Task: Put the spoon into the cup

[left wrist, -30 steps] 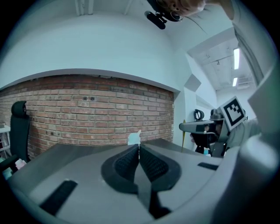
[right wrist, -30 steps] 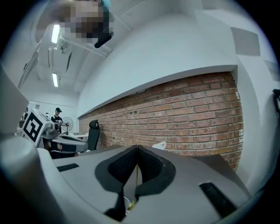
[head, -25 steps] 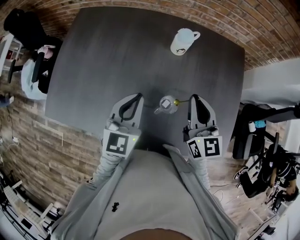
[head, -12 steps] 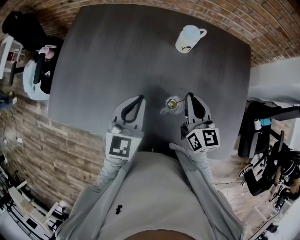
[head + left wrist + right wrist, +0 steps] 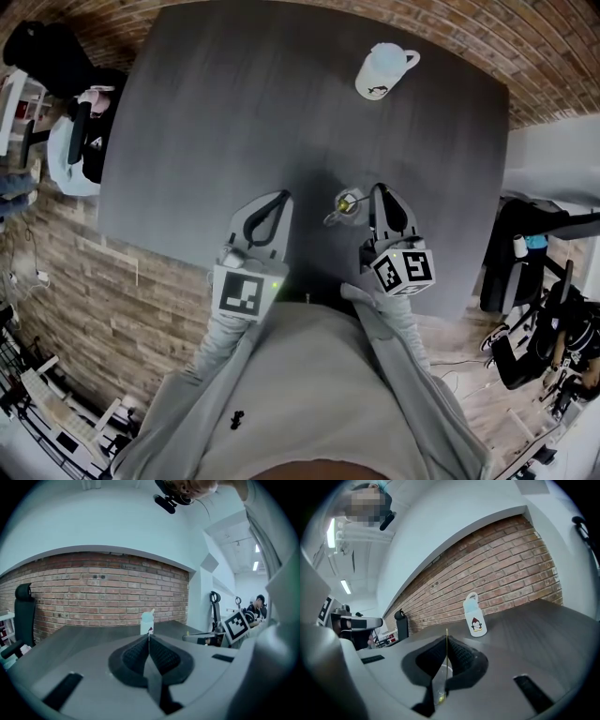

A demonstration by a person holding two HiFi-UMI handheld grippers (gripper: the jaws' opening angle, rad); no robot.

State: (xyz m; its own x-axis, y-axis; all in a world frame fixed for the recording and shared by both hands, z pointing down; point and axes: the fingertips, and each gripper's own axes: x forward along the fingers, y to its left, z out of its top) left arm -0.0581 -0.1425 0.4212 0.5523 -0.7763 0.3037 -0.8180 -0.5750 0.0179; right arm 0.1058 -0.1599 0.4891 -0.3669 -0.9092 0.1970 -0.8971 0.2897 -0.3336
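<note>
A small clear glass cup point(image 5: 337, 210) stands on the dark grey table point(image 5: 234, 112) just left of my right gripper point(image 5: 377, 192). That gripper is shut on the thin handle of a gold spoon point(image 5: 446, 639), held on edge between the pads. The spoon's bowl point(image 5: 347, 202) hangs down into the cup's mouth; in the right gripper view the cup point(image 5: 444, 671) shows below the jaws. My left gripper point(image 5: 278, 197) hovers over the table to the cup's left. In the left gripper view my left gripper point(image 5: 149, 636) is shut with nothing in it.
A white mug with a penguin print point(image 5: 384, 70) stands at the table's far right; the same mug point(image 5: 474, 616) shows ahead of the right gripper and the mug point(image 5: 147, 622) ahead of the left. A brick wall lies behind it. Office chairs and seated people surround the table.
My right gripper has come down and rolled, and the spoon's bowl has moved from beside the cup's right rim into its mouth. The left gripper has stayed put.
</note>
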